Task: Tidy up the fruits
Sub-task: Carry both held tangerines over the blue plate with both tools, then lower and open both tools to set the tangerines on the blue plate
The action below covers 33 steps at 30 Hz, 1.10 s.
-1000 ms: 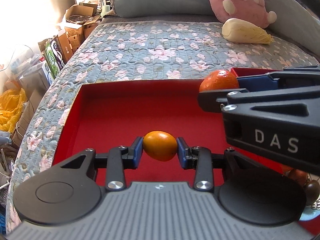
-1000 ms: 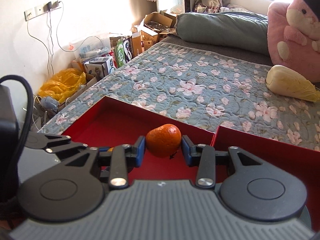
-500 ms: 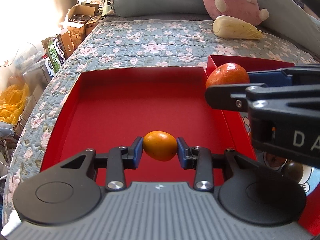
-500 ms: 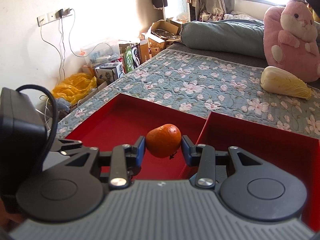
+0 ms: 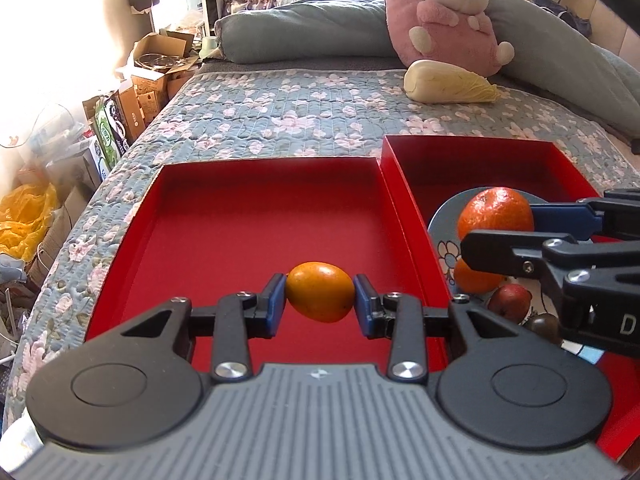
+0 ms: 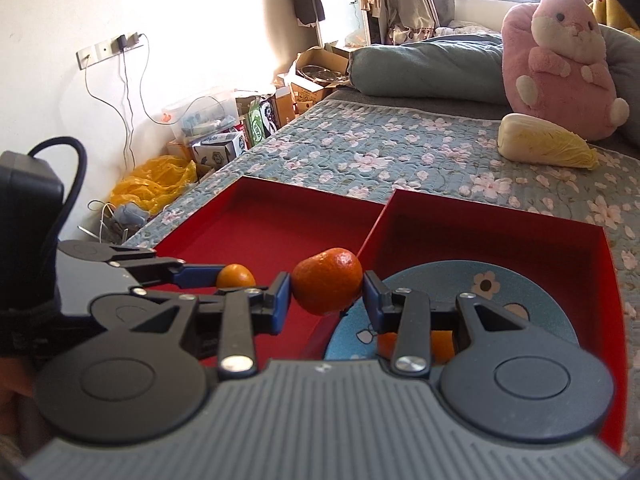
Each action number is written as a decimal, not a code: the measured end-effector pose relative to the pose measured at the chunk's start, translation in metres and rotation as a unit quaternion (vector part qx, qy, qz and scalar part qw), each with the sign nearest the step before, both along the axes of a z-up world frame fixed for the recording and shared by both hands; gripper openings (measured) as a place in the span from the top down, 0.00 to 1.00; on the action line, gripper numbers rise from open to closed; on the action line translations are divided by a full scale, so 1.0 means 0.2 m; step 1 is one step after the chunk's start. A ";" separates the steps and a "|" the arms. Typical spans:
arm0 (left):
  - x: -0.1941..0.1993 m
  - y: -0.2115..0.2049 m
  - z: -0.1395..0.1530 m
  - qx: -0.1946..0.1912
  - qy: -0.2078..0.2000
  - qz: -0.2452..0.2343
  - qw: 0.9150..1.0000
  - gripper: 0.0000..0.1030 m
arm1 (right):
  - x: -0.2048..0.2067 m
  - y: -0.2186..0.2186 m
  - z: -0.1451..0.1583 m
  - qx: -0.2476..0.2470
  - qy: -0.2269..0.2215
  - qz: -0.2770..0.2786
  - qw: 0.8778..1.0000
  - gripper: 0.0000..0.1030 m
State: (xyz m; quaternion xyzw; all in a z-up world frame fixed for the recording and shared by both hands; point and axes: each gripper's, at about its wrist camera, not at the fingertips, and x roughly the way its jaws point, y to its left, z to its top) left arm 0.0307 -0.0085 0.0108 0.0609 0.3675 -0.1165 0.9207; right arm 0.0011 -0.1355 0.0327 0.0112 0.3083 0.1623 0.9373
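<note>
Only one legible mark: a white capital "D", cut off by the frame edge, printed on the black body of the right gripper (image 5: 496, 236) in the left wrist view. Print on the cardboard boxes (image 5: 108, 130) beside the bed too small and blurred to read.

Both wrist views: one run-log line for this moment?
left hand-held gripper: holds kumquat | right hand-held gripper: holds tangerine | left red tray: empty

Right claw (image 5: 532, 228) hides part of the blue plate (image 5: 444, 220); fruits (image 5: 510, 298) on it partly covered.
</note>
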 end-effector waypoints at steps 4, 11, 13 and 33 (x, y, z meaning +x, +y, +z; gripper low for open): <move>-0.04 -0.03 0.01 0.001 -0.006 -0.007 1.000 0.59 | -0.04 -0.06 0.00 0.001 0.002 -0.009 1.000 0.59; -0.12 -0.07 0.04 -0.014 -0.013 -0.016 1.000 0.59 | -0.10 -0.06 0.02 0.009 -0.006 0.001 1.000 0.59; -0.14 -0.08 0.05 -0.017 -0.015 -0.018 1.000 0.59 | -0.12 -0.08 0.03 0.011 -0.011 0.003 1.000 0.59; -0.23 -0.36 0.04 -0.044 -0.018 -0.110 0.993 0.59 | -0.26 -0.48 -0.05 -0.014 0.005 -0.080 0.997 0.59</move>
